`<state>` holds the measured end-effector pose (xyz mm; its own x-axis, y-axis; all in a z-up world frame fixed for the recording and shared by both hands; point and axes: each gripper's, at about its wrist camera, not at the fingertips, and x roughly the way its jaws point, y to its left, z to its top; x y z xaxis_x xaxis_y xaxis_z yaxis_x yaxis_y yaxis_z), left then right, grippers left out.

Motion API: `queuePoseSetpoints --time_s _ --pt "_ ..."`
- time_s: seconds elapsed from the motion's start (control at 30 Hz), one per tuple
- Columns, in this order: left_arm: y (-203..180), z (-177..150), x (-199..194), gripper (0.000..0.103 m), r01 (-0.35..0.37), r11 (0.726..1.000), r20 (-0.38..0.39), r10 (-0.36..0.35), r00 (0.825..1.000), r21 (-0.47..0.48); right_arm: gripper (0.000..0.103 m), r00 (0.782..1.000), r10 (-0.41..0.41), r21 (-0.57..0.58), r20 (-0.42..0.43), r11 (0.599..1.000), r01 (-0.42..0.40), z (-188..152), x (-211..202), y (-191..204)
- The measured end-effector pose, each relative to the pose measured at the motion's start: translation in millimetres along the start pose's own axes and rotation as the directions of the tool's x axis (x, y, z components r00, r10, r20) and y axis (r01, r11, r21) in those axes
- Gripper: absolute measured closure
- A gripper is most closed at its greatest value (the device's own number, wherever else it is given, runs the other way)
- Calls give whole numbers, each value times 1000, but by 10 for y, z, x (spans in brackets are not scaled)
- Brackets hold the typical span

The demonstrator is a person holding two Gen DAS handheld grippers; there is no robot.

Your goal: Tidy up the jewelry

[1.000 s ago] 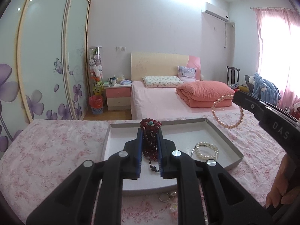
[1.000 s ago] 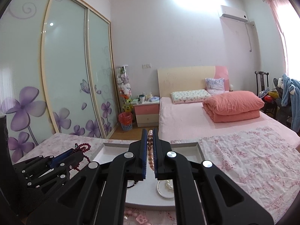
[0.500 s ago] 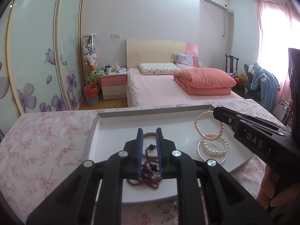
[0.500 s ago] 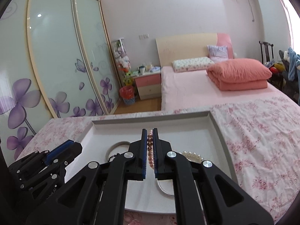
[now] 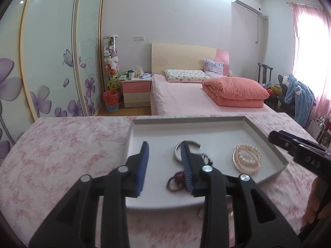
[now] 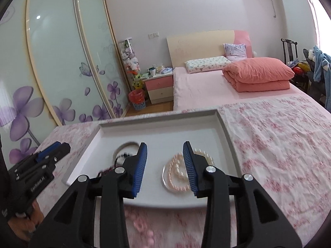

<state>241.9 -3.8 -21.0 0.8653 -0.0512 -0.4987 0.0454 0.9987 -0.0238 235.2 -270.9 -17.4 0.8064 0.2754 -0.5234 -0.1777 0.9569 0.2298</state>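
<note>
- The left gripper [image 5: 164,161] has just been opening; its jaws now stand apart with nothing pressed between the pads. The dark red bead bracelet [image 5: 178,180] lies loose on the tray [image 5: 238,122], close against the inner face of the right-hand finger.
- The right gripper [image 6: 165,161] has likewise just been opening and holds nothing. The pink pearl bracelet [image 6: 178,170] lies flat on the tray, part in the gap and part hidden behind the right-hand finger, on top of a white pearl bracelet [image 6: 203,154].
- In the left view a metal bangle [image 5: 179,149] sits at about 12 o'clock from the red beads.
- Both pieces look delivered, so the next pick probably lies off the tray: small, blurred items show on the floral cloth [image 5: 62,150] just past the tray's near edge, at 6 o'clock from both grippers. What they are I cannot tell.
- Either hand seems about equally near; both would need to draw back toward the person first.
</note>
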Motion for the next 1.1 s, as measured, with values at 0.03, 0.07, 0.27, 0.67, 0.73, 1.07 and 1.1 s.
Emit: queuePoseSetpoints --time_s 0.03,0.07,0.27,0.67,0.73,1.07,1.1 --pt "32 -39 -55 65 -3 1000 -4 3 1000 2 65 1000 -1 -6 -18 1000 1 -48 -33 5" --pt "66 -80 -103 63 -5 1000 -10 5 1000 1 65 999 1 -11 -35 1000 -2 -83 -44 6" --pt "278 -304 -285 53 -6 1000 -75 4 997 -27 66 980 34 -77 -195 996 -50 -424 -21 141" --pt "399 -527 -431 48 6 1000 -128 -9 992 -27 65 938 -16 -190 -347 980 -54 -686 301 334" --pt "392 -543 -419 48 9 1000 -134 -12 991 -24 66 939 -21 -209 -344 976 -55 -691 312 362" --pt "316 -598 -350 47 20 1000 -166 -22 986 -12 82 946 -53 -265 -321 964 -36 -735 258 386" --pt "309 -603 -349 47 22 1000 -168 -23 985 -10 82 946 -62 -268 -318 963 -27 -747 232 366"
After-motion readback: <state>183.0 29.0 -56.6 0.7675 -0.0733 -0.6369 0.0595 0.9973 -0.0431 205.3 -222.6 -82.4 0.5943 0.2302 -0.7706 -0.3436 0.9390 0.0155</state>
